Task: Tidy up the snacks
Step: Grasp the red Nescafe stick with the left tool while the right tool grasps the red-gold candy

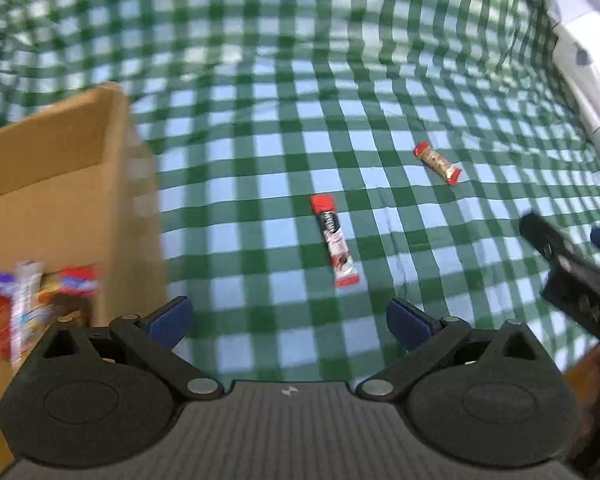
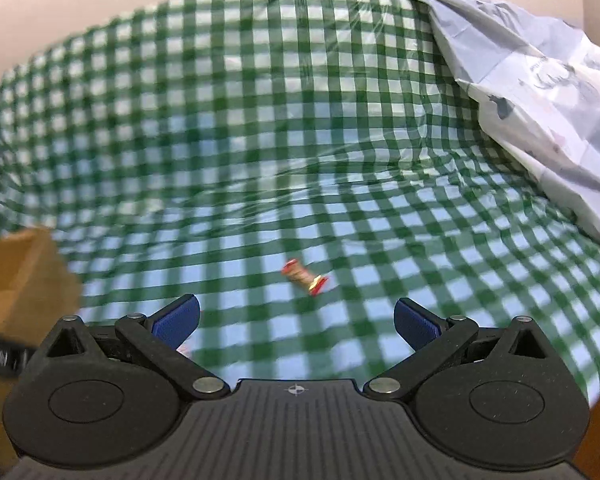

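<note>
A red, black and white snack bar (image 1: 335, 240) lies on the green checked cloth ahead of my open, empty left gripper (image 1: 288, 322). A small tan snack with red ends (image 1: 438, 163) lies farther right; it also shows in the right wrist view (image 2: 305, 277), ahead of my open, empty right gripper (image 2: 298, 322). A cardboard box (image 1: 60, 184) at the left holds several wrapped snacks (image 1: 32, 300). The right gripper shows at the right edge of the left wrist view (image 1: 572, 258).
The box corner (image 2: 16, 276) shows at the left of the right wrist view. A crumpled pale plastic bag (image 2: 540, 80) lies at the back right, also in the left wrist view (image 1: 588, 60). The cloth (image 1: 260, 80) is wrinkled.
</note>
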A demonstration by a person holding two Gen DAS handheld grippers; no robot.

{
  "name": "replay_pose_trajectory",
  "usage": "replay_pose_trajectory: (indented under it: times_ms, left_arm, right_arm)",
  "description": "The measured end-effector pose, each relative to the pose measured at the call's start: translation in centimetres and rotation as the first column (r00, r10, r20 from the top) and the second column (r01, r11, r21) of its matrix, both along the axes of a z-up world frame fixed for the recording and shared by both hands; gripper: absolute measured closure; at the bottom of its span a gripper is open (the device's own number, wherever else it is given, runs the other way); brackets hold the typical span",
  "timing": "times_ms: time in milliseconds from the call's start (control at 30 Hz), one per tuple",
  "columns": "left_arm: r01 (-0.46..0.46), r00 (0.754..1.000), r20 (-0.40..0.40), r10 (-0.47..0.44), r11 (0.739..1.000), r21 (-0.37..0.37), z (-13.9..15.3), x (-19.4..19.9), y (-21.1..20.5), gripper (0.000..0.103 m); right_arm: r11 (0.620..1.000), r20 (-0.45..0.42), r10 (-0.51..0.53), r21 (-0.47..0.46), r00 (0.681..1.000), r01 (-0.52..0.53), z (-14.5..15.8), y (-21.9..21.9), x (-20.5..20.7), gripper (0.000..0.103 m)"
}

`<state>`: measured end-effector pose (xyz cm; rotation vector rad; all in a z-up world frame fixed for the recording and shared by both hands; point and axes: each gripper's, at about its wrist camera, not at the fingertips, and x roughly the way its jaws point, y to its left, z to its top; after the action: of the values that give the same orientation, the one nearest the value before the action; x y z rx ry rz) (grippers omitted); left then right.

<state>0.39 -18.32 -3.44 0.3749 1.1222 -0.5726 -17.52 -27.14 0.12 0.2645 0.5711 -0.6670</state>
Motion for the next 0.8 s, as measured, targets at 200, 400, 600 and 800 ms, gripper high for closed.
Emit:
replay_pose_trajectory:
  times_ms: [200,400,600,800]
  left_arm:
    - [-0.026,0.999,-0.026,0.027,0.999,0.03,-6.2,3.8,-4.6,0.0]
    - [-0.035,0.998,-0.056,0.041,0.994,0.1,-11.0,6.5,-7.4,0.0]
    - [-0.026,0.999,-0.028,0.028,0.997,0.073,-12.0,6.9,-7.4,0.0]
    - [-0.039,0.998,-0.04,0.041,0.999,0.037,-10.0,6.6,-7.2,0.092]
  right_arm:
    - [0.994,-0.09,0.106,-0.028,0.99,-0.109,-6.5,-6.9,6.9,0.001]
    - [0.981,-0.094,0.194,-0.003,0.976,-0.196,-11.3,-10.8,11.6,0.001]
    - [0.977,-0.121,0.202,-0.049,0.972,-0.209,-15.0,-11.6,13.8,0.001]
    - [0.973,-0.118,0.202,-0.086,0.972,-0.213,-14.3,-10.8,13.2,0.061]
